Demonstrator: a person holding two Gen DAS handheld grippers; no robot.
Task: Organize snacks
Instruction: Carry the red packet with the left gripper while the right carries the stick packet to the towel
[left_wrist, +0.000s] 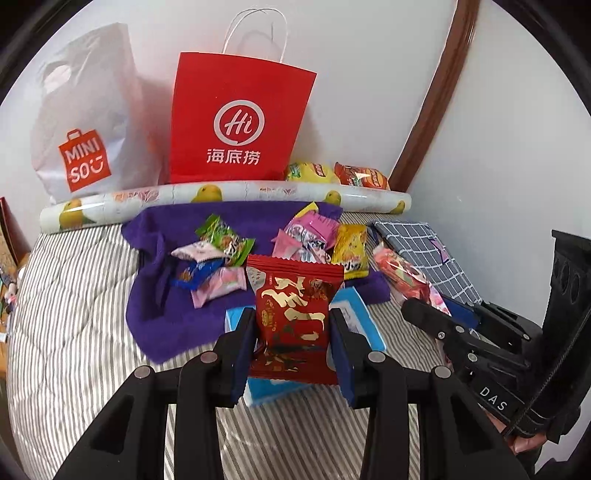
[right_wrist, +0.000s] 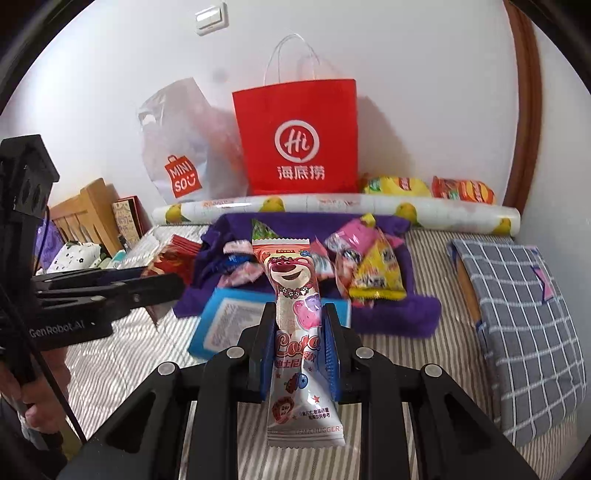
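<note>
My left gripper (left_wrist: 293, 325) is shut on a dark red snack packet with gold lettering (left_wrist: 293, 317), held upright above the striped bed. My right gripper (right_wrist: 300, 325) is shut on a long white and pink bear candy packet (right_wrist: 295, 302). A pile of small snacks (left_wrist: 295, 240) lies on a purple towel (left_wrist: 177, 314) ahead of both. Behind it stand a red paper bag (left_wrist: 236, 122) and a white plastic bag (left_wrist: 92, 122). The right gripper (left_wrist: 436, 314) shows at the right of the left wrist view, and the left gripper (right_wrist: 162, 286) at the left of the right wrist view.
A blue box (right_wrist: 221, 325) lies under the grippers on the striped bedspread (left_wrist: 74, 332). A roll of lemon-print paper (left_wrist: 221, 201) runs along the wall, with two chip bags (left_wrist: 336, 173) behind it. A grey checked cloth (right_wrist: 517, 314) lies to the right. A wooden headboard (right_wrist: 85, 214) stands left.
</note>
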